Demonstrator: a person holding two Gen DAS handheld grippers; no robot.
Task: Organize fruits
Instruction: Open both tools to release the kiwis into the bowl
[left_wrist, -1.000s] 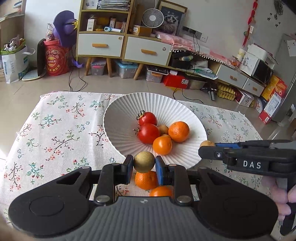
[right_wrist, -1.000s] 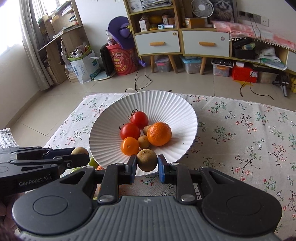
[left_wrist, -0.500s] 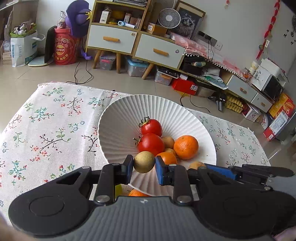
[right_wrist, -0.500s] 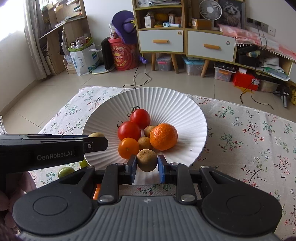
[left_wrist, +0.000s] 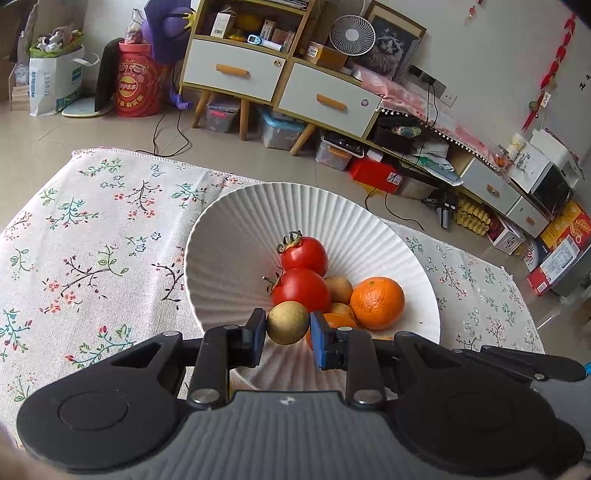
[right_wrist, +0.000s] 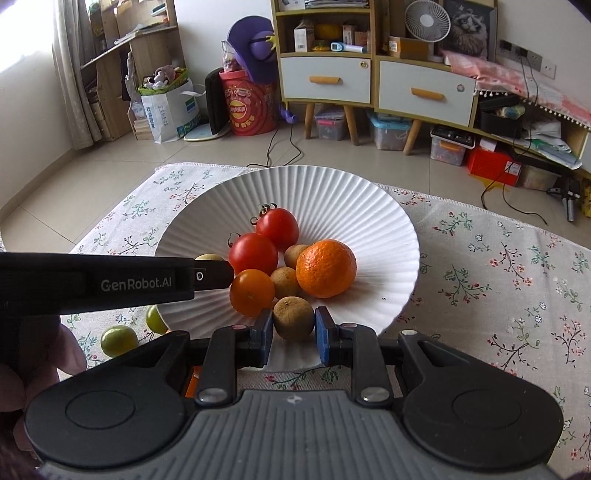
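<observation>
A white ribbed bowl (left_wrist: 229, 236) (right_wrist: 369, 206) on a floral cloth holds two red tomatoes (left_wrist: 304, 253), a large orange (left_wrist: 376, 302) (right_wrist: 326, 268), a small orange (right_wrist: 252, 292) and brown longans (right_wrist: 285, 282). My left gripper (left_wrist: 288, 328) is shut on a tan longan (left_wrist: 287, 322) above the bowl's near side. My right gripper (right_wrist: 293, 325) is shut on a brown longan (right_wrist: 293, 318) over the bowl's near rim. The left gripper also shows in the right wrist view (right_wrist: 212, 275), reaching in from the left.
Two green fruits (right_wrist: 119, 340) lie on the cloth left of the bowl; an orange fruit (right_wrist: 192, 382) peeks under my right gripper. The floral cloth (left_wrist: 92, 236) covers the table. Cabinets, boxes and cables stand on the floor beyond.
Both grippers have moved forward over the bowl with their longans still held. The left gripper now sits further over the bowl.
</observation>
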